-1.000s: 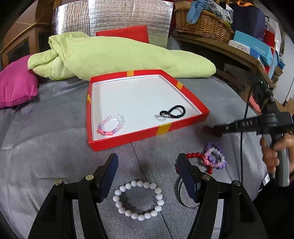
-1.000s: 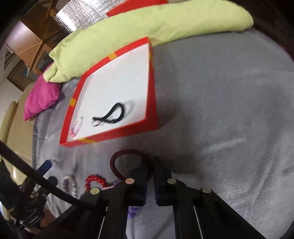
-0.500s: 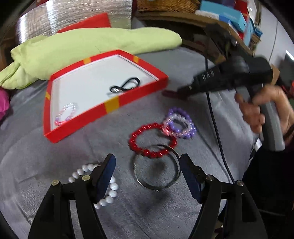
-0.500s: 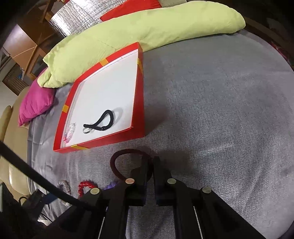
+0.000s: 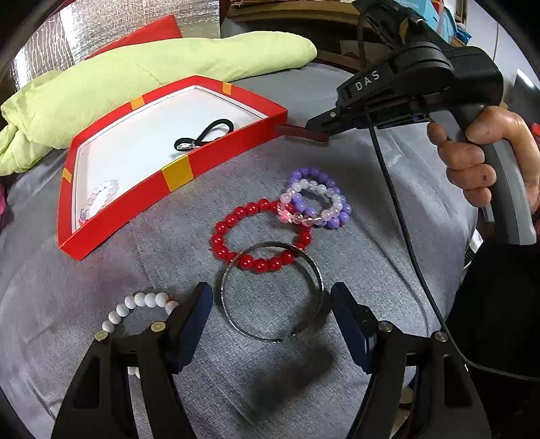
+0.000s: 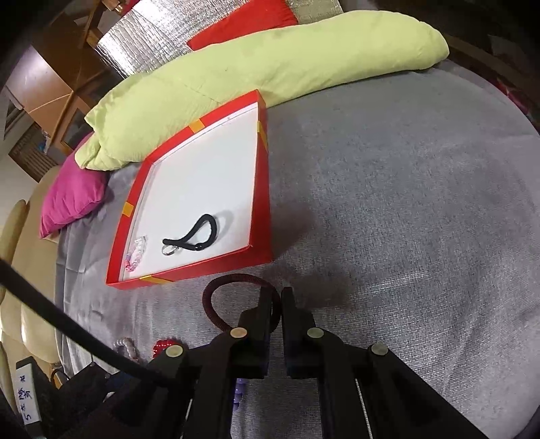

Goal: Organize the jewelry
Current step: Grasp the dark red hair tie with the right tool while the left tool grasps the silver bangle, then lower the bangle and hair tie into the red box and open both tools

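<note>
A red tray (image 5: 175, 175) with a white floor holds a black hair tie (image 5: 206, 133) and a pink-purple bead bracelet (image 5: 98, 199). On the grey cloth lie a red bead bracelet (image 5: 260, 236), a purple-pink bead bracelet (image 5: 315, 199), a silver bangle (image 5: 271, 292) and a white bead bracelet (image 5: 141, 304). My left gripper (image 5: 271, 324) is open, its fingers either side of the bangle. My right gripper (image 6: 277, 300) is shut on a dark red hair tie (image 6: 233, 297) and holds it just outside the tray's near corner (image 6: 266, 256); the tie also shows in the left wrist view (image 5: 298, 130).
A light green pillow (image 5: 152, 74) lies behind the tray, a magenta cushion (image 6: 72, 192) to its left. Silver foil (image 6: 145, 40) and a red cushion (image 6: 243, 23) stand at the back. My right gripper's black cable (image 5: 398, 209) hangs over the cloth.
My left gripper has swung right from the white bead bracelet to over the silver bangle. My right gripper has carried the dark red hair tie closer to the tray's corner.
</note>
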A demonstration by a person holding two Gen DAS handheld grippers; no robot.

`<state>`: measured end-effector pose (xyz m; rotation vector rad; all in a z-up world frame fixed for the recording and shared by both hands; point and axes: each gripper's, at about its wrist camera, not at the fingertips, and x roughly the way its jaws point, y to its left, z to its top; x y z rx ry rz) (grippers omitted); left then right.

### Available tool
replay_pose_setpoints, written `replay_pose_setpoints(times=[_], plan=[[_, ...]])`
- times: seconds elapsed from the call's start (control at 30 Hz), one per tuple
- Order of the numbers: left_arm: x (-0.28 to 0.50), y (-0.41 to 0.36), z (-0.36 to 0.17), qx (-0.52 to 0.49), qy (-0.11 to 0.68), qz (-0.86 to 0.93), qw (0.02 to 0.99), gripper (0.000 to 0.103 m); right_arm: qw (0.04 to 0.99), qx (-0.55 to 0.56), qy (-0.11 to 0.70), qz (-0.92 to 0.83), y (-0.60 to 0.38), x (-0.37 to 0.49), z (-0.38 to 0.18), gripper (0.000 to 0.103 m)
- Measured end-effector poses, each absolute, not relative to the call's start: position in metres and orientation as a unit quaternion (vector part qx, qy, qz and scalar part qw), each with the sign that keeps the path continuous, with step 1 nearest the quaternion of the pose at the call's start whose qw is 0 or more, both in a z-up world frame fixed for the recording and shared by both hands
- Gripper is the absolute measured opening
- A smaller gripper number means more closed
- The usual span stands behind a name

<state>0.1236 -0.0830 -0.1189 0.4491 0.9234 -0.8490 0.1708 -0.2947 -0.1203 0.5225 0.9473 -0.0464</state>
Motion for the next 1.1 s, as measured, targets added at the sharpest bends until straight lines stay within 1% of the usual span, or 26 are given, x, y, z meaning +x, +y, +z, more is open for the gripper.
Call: replay_pose_setpoints(times=[0.03, 0.07, 0.33, 0.57, 0.8, 1.1], plan=[[0.124, -0.083, -0.119, 0.208, 0.425, -0.394, 0.788, 0.068, 0.858, 0.248, 0.450, -0.021, -0.296, 0.170, -0.120, 0.006], [0.124, -0.082, -0.118, 0.207, 0.424, -0.397, 0.787, 0.063, 0.858, 0.248, 0.449, -0.020, -0.295, 0.170, -0.119, 0.006], [0.124, -0.077, -0.109, 0.210, 0.399, -0.402, 0.797, 0.063, 0.867, 0.244, 0.434, -0.005, -0.291, 0.167, -0.111, 0.006], [0.121, -0.069, -0.089, 0.187, 0.374, -0.407, 0.812, 0.063, 0.878, 0.237, 0.416, 0.022, -0.283, 0.164, -0.101, 0.006], [0.121, -0.059, -0.060, 0.152, 0.326, -0.405, 0.840, 0.063, 0.895, 0.228, 0.380, 0.050, -0.271, 0.161, -0.085, 0.006], [0.157, -0.048, -0.030, 0.064, 0.271, -0.340, 0.898, 0.063, 0.915, 0.246, 0.313, 0.064, -0.262, 0.171, -0.064, 0.006]])
